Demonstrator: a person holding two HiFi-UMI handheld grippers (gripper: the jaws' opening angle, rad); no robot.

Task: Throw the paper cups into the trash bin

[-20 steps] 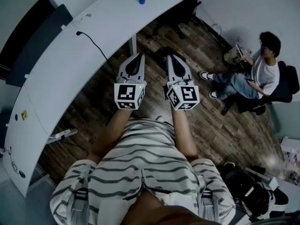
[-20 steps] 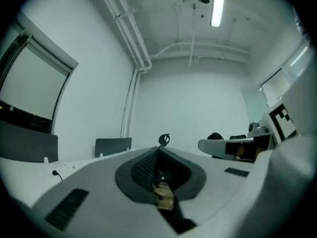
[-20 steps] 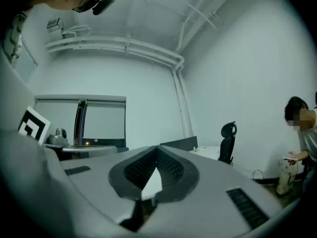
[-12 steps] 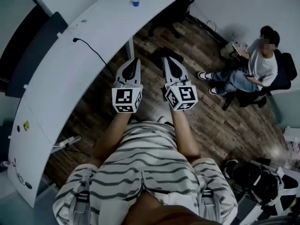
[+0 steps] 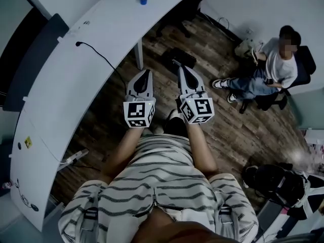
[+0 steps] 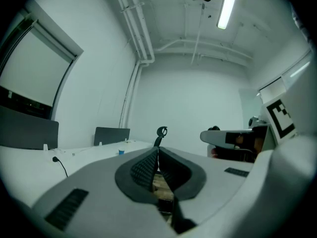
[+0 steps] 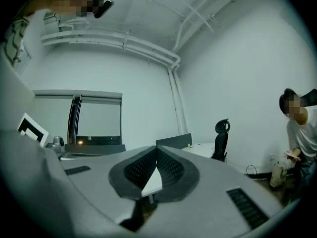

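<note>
Head view, sweeping left to right: the white table curves from nine o'clock up to twelve. The lone paper cup stands at its far end, around eleven o'clock, well apart from both tools. The left hand-held gripper is pressed together on nothing, held level over the wooden floor. The right hand-held gripper sits just beside it, likewise closed and empty. My read: both are tucked in close for the approach to that cup. A seated person is at two o'clock. No trash bin I can pick out.
</note>
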